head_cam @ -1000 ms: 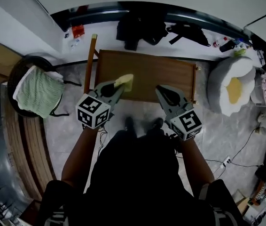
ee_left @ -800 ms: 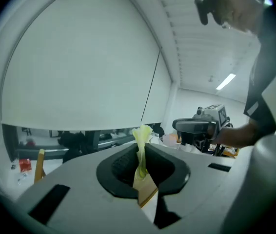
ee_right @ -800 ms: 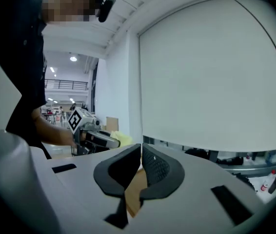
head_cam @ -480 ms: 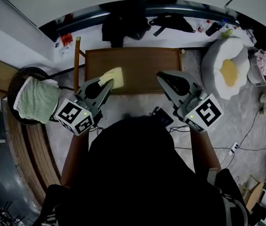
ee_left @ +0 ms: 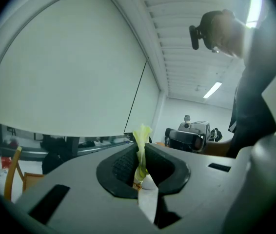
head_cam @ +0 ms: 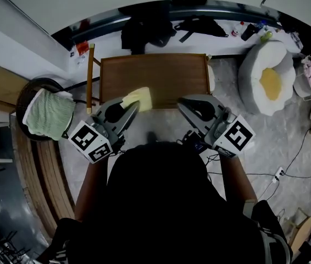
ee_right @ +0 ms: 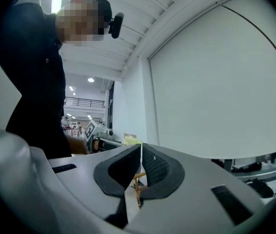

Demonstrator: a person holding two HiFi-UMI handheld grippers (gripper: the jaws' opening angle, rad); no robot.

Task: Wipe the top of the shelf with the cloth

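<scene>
The brown wooden shelf top [head_cam: 161,76] lies below me, its back edge near the wall. My left gripper [head_cam: 134,104] is shut on a yellow cloth [head_cam: 139,97], which hangs over the front left part of the shelf top. In the left gripper view the cloth [ee_left: 141,134] sticks up from between the closed pads of that gripper [ee_left: 141,150]. My right gripper [head_cam: 181,102] hovers at the shelf's front edge, right of centre, shut with nothing in it. In the right gripper view its pads meet [ee_right: 140,152], and the cloth [ee_right: 131,140] shows beyond them.
A green towel [head_cam: 48,114] sits on a round black stand at the left. A wooden frame [head_cam: 91,76] stands by the shelf's left side. A white and yellow cushion [head_cam: 268,81] lies at the right. Dark bags [head_cam: 150,29] line the wall. Cables run across the floor.
The head view has swung a little. The cloth in my left gripper has come slightly nearer the shelf's front edge. My right gripper has drawn a little to the left.
</scene>
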